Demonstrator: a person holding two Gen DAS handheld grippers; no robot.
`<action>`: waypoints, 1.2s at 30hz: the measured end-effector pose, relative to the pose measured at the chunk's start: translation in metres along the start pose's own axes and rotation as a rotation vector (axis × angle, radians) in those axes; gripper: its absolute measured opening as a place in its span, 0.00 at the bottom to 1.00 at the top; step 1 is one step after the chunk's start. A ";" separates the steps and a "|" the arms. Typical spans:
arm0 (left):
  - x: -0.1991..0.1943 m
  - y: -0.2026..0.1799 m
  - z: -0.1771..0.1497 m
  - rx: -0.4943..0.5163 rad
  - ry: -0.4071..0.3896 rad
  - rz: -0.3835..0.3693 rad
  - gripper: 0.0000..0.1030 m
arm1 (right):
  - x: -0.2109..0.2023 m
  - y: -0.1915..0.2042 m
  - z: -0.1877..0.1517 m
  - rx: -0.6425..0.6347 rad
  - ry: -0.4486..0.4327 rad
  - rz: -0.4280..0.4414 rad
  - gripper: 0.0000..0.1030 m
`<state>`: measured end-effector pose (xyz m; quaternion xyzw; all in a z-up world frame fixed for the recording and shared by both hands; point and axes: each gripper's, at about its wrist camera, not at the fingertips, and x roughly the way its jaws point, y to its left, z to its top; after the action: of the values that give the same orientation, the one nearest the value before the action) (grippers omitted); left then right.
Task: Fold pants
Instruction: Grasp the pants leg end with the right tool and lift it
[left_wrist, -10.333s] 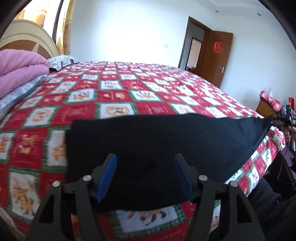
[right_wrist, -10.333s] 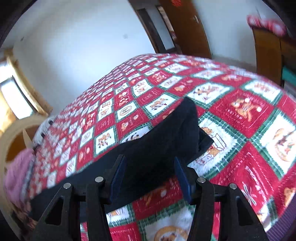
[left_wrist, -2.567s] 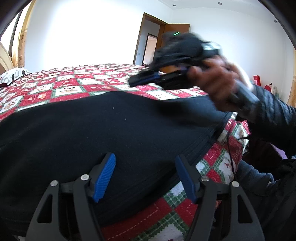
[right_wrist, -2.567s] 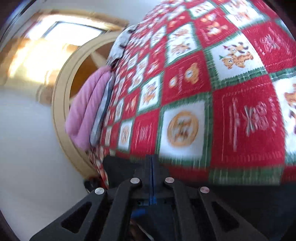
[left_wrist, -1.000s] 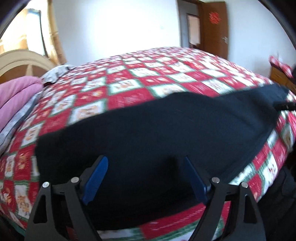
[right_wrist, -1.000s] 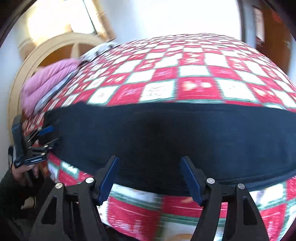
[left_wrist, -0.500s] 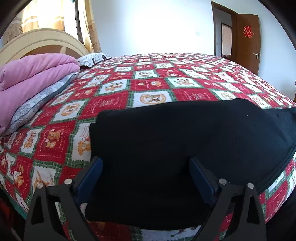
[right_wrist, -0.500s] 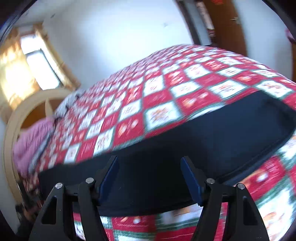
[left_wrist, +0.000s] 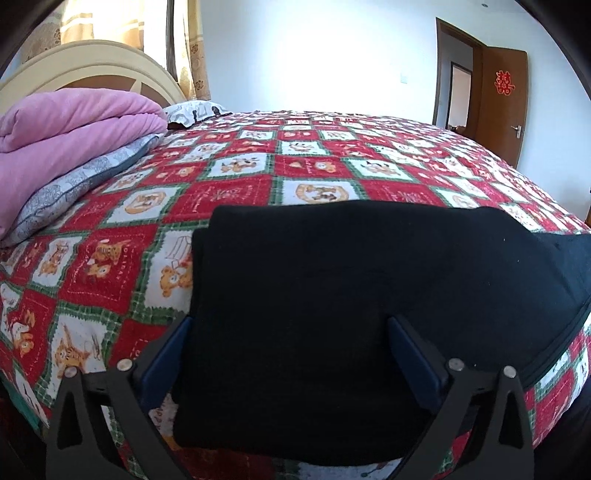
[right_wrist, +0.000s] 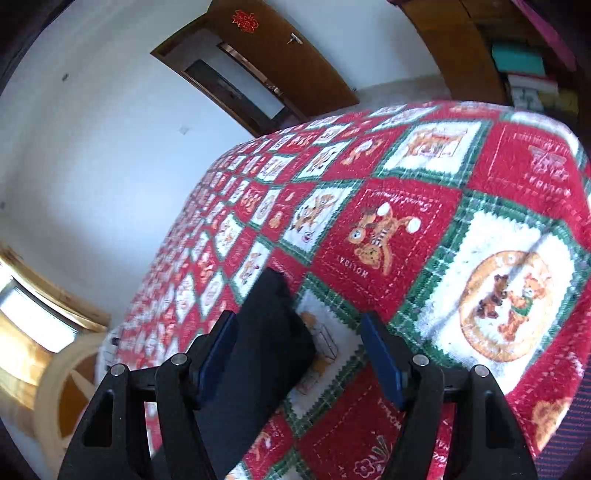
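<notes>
**Black pants folded on patterned quilt, both tools spread**

Black pants (left_wrist: 332, 295) lying flat near the front edge of the bed, on a red, white and green checked quilt (left_wrist: 236, 192) printed with little bears. Folded into a thick stack, with a lower layer showing along the left side and a tapering layer running off toward the right edge of the left wrist view. Left tool (left_wrist: 290, 354) hovering low over the near part of the fabric, blue pads wide apart, nothing pinched between them. Right tool (right_wrist: 299, 350) also spread wide, tilted, looking along the bed; one end of the pants (right_wrist: 266, 350) lying between and under its left finger, bare quilt (right_wrist: 480, 229) under the right finger. Whether either tool touches the cloth: cannot tell.

At the head of the bed, a folded pink blanket (left_wrist: 66, 129) resting on a grey pillow (left_wrist: 81, 181), cream headboard (left_wrist: 92, 66) behind. Brown door (left_wrist: 502, 103) standing open at far right, red paper emblem on it.
</notes>
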<state>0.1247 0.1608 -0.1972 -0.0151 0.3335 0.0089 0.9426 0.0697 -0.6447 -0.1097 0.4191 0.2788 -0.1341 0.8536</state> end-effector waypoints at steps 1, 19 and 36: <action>0.000 0.001 0.000 -0.002 -0.002 -0.005 1.00 | 0.001 0.002 0.000 -0.015 0.004 -0.005 0.68; -0.001 0.004 -0.001 -0.020 -0.024 -0.008 1.00 | 0.032 0.045 -0.031 -0.305 0.113 -0.062 0.52; 0.002 0.014 -0.006 -0.032 -0.040 -0.056 1.00 | 0.039 0.020 -0.026 -0.208 0.040 -0.018 0.16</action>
<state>0.1218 0.1741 -0.2032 -0.0393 0.3136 -0.0119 0.9487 0.1009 -0.6112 -0.1328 0.3284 0.3121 -0.1038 0.8854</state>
